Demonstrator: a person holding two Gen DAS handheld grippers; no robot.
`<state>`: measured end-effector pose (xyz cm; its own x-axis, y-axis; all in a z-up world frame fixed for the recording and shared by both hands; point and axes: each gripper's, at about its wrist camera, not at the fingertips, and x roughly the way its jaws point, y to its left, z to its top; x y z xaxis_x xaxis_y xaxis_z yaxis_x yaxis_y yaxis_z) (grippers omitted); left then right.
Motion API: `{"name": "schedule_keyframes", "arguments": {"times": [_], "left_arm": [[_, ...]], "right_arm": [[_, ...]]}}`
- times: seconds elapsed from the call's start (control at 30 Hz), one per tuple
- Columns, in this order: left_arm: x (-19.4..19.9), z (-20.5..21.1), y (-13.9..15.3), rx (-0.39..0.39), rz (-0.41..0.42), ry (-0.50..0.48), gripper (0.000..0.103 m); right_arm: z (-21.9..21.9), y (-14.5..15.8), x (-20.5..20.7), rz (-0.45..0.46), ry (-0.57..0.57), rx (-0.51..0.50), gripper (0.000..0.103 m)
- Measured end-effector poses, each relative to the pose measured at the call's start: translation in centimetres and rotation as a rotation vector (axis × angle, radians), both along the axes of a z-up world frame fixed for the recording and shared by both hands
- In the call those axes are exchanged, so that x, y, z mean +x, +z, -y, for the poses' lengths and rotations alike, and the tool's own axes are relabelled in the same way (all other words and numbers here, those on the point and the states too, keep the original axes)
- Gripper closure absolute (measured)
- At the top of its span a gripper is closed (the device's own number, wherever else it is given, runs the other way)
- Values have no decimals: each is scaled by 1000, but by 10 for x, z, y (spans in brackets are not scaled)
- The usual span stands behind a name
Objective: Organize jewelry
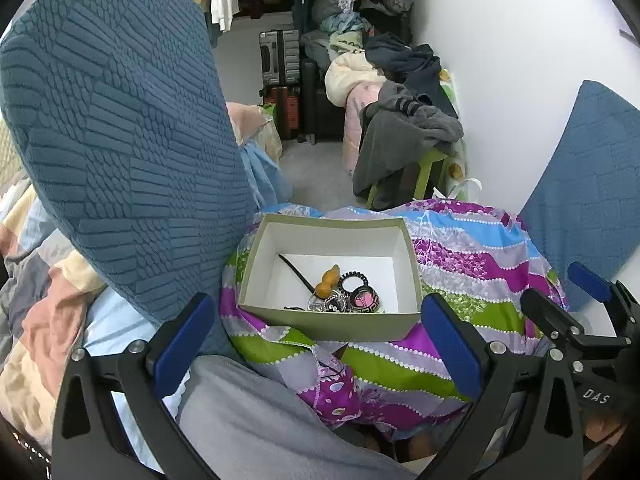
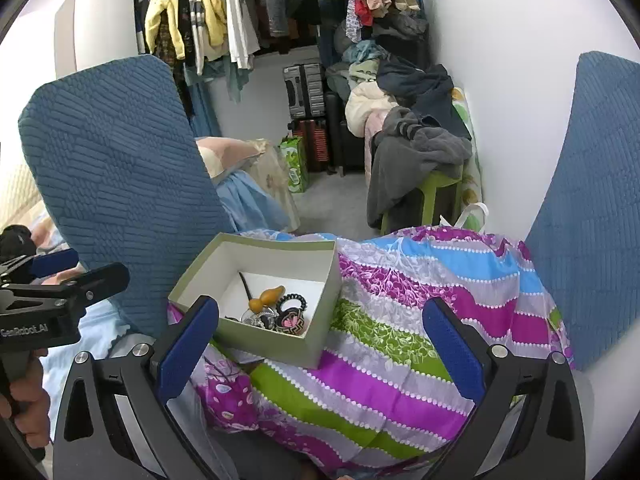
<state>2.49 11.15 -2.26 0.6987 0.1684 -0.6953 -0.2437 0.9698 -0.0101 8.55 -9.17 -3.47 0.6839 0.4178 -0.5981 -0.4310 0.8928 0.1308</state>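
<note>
An open grey-green cardboard box point(image 1: 280, 322) with a white inside sits on a striped floral quilt point(image 1: 472, 252). In it lie an amber gourd-shaped piece point(image 1: 328, 279), a black hair tie point(image 1: 354, 278), a round pink-faced pendant point(image 1: 363, 300), a black stick point(image 1: 296, 272) and tangled chains. My left gripper point(image 1: 318, 344) is open and empty, just in front of the box. My right gripper point(image 2: 320, 346) is open and empty, with the box point(image 2: 276, 344) by its left finger. The box contents point(image 2: 276, 308) show there too.
Blue textured cushions point(image 1: 120, 140) stand left and right point(image 1: 592, 208) of the quilt. Beyond are a green stool point(image 2: 436, 192) draped with grey clothes, suitcases point(image 2: 304, 92), a clothes rack point(image 2: 224, 12) and a white wall. The left gripper body point(image 2: 52, 300) shows at the right view's left edge.
</note>
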Motion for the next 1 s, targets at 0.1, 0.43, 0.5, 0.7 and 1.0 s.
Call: {"name": "schedule_keyframes", "arguments": {"times": [0.1,0.43,0.5,0.7,1.0], "left_arm": [[1,-3,-4,-11,-12,11,1],[1,-8,-12,-21,-32,38,1],[1,-8,-12,-23,-31,36,1],[2,-8,-14,-24,-37,28,1],[1,-3,-17,-42,-52,13,1]], "right_arm": [[2,-1,0,-2,-10,2,0],[8,-5,2,-12,-34,7,1],[10,-5,2,-12,-36,7,0],[9,-5,2,-7,-42,-3,0],[9,-4,2,-11,-49,-11,0]]}}
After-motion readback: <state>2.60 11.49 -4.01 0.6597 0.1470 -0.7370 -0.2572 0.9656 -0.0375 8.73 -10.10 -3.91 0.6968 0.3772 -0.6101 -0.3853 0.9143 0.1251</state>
